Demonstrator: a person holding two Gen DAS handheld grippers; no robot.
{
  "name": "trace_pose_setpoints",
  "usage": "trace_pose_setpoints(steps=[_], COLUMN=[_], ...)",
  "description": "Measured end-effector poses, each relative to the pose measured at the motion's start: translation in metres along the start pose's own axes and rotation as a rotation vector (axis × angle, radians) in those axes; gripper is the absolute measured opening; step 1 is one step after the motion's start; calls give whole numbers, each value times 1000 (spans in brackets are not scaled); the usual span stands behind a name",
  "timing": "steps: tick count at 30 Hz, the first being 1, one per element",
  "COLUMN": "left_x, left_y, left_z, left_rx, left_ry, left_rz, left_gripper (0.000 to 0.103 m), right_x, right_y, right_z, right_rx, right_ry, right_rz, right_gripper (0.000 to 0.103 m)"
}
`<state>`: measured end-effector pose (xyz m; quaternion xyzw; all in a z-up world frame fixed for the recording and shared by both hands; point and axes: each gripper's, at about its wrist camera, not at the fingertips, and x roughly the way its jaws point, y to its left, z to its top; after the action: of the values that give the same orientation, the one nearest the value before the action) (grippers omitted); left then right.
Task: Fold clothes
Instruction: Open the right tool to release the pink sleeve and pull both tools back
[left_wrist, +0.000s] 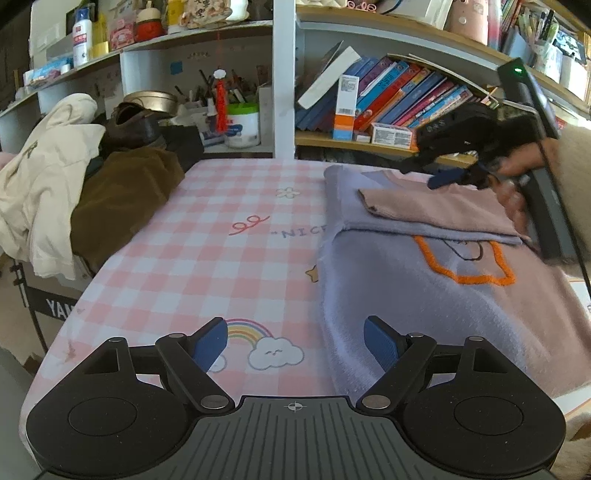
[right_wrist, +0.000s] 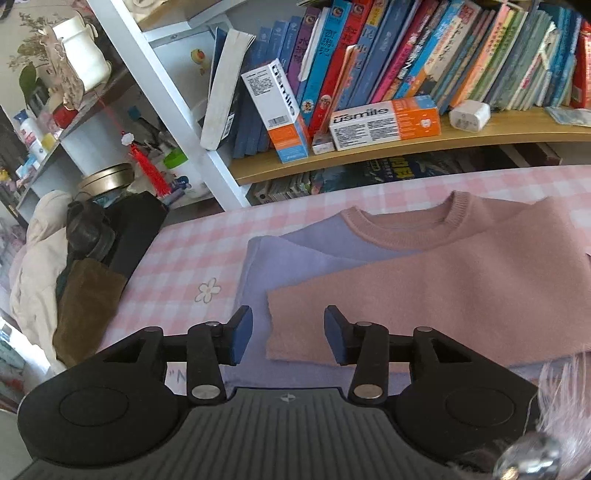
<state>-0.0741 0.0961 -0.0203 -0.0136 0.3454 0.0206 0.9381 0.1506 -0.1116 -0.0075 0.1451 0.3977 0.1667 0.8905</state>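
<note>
A lilac and pink sweater (left_wrist: 424, 295) lay flat on the right half of the table (left_wrist: 207, 258), its round ribbed collar toward the far edge by the bookshelf (right_wrist: 369, 155). One pink sleeve (right_wrist: 424, 295) had been folded across the chest, its cut end lying toward the sweater's left side, and an orange stitched outline showed on the lilac front below it. The right gripper (right_wrist: 288, 338) hung over that sleeve end with its jaws parted and nothing pressed between the blue pads; the sleeve end lay beneath the gap. In the left wrist view a hand (left_wrist: 517, 184) in a cream fuzzy cuff gripped its handle above the far right part of the sweater. The left gripper (left_wrist: 295, 345) hovered at the near edge with its jaws spread wide and empty, one pad over the bare cloth, the other over the sweater's left hem. The table wore a pink and white checked cover (left_wrist: 184, 236) printed with a rainbow, a cloud, a flower and lettering. At the far left corner sat a heap of other clothes: a cream garment (left_wrist: 40, 184) and a brown one (left_wrist: 125, 199). Behind the table stood white shelving crowded with leaning books (right_wrist: 406, 55), two orange and white cartons (right_wrist: 384, 118), a red tassel (right_wrist: 147, 170), jars and bottles.
</note>
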Motion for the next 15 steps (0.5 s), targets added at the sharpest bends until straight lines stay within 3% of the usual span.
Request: trace_pose_setpoints(steps=[15], left_x=[-3], left_y=[-29], left_z=[-2], left_rx=[24], left_ry=[-9], left_rz=[-54], left_gripper=[84], right_x=[-104], right_y=[-30], right_z=[-59], right_rx=[-85], right_ry=[-87], right_rz=[-135], right_gripper=[48])
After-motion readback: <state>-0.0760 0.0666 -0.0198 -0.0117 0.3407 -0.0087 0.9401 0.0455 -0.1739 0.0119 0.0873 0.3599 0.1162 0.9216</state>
